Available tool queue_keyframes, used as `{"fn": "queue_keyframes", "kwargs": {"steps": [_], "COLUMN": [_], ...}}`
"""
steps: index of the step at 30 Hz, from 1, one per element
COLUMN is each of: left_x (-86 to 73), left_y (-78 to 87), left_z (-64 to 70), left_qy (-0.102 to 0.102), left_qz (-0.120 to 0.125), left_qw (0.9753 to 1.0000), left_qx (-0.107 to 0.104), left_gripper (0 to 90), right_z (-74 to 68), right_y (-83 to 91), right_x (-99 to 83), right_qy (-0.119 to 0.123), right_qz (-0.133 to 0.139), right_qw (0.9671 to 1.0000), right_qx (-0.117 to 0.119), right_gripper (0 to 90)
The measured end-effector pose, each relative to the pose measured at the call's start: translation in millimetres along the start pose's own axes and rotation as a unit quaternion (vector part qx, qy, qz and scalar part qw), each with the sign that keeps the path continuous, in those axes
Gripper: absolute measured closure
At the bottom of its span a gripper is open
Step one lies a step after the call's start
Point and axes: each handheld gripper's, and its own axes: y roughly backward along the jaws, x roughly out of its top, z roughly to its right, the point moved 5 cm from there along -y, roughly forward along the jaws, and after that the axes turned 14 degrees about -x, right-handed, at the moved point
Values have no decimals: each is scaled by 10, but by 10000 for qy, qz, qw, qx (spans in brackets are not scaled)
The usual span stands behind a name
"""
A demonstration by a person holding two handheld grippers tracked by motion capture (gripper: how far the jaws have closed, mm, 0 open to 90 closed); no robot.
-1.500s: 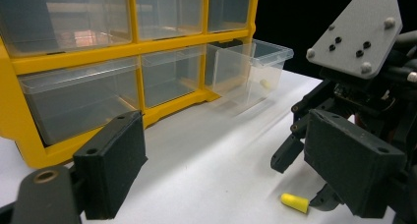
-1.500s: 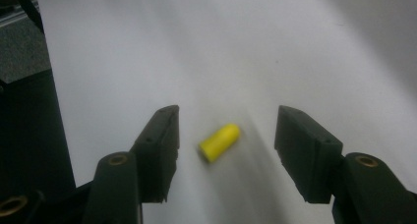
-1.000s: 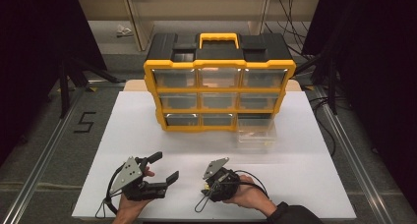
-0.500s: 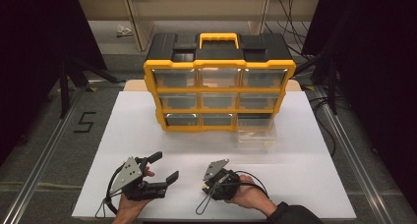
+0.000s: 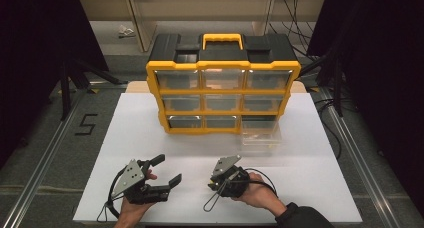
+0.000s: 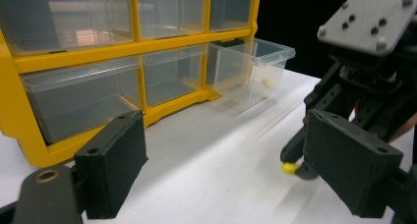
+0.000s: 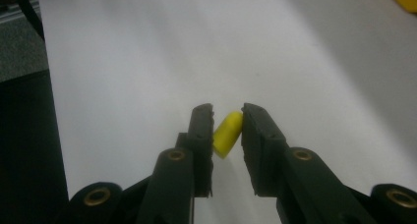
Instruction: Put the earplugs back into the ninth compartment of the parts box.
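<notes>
Your right gripper (image 7: 227,117) pinches the yellow earplug (image 7: 226,134) between its jaws, low over the white table (image 5: 150,133), well in front of the yellow organizer (image 5: 222,95). Your left gripper (image 5: 161,170) rests beside it, jaws spread wide, holding nothing.

1. The table (image 5: 150,138) has a flat white top, with grey floor (image 5: 45,153) all around it.
2. A yellow drawer box (image 5: 223,83) stands on the table at 12 o'clock, at the far edge.
3. One clear drawer (image 5: 259,138) is pulled out at the bottom of the box, toward 1 o'clock. Something small and pale lies inside it.
4. A small yellow plug (image 7: 227,133) is low at the table at 6 o'clock, between two black jaws.
</notes>
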Motion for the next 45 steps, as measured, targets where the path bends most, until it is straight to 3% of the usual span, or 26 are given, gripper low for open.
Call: {"fn": "queue_keyframes", "kwargs": {"steps": [11,30,37,45], "left_x": [0,0,-1,0], "left_y": [-2,-1,-3,-3], "left_z": [0,-1,-1,0], "left_qy": [-4,-6,-7,-10], "left_qz": [-5,-8,-13,-12], "left_qw": [10000,10000,10000,10000], "left_qx": [5,9,10,8], "left_gripper": [159,159,159,159], "right_z": [213,419,607,903], "right_y": [206,397,558,763], "right_x": [80,128,146,114], "right_qy": [-269,-485,-698,-1080], "right_qz": [331,628,853,1140], "right_qw": [9989,9962,9925,9838], "right_qx": [-173,-345,-524,-870], "right_gripper": [790,830,831,831]}}
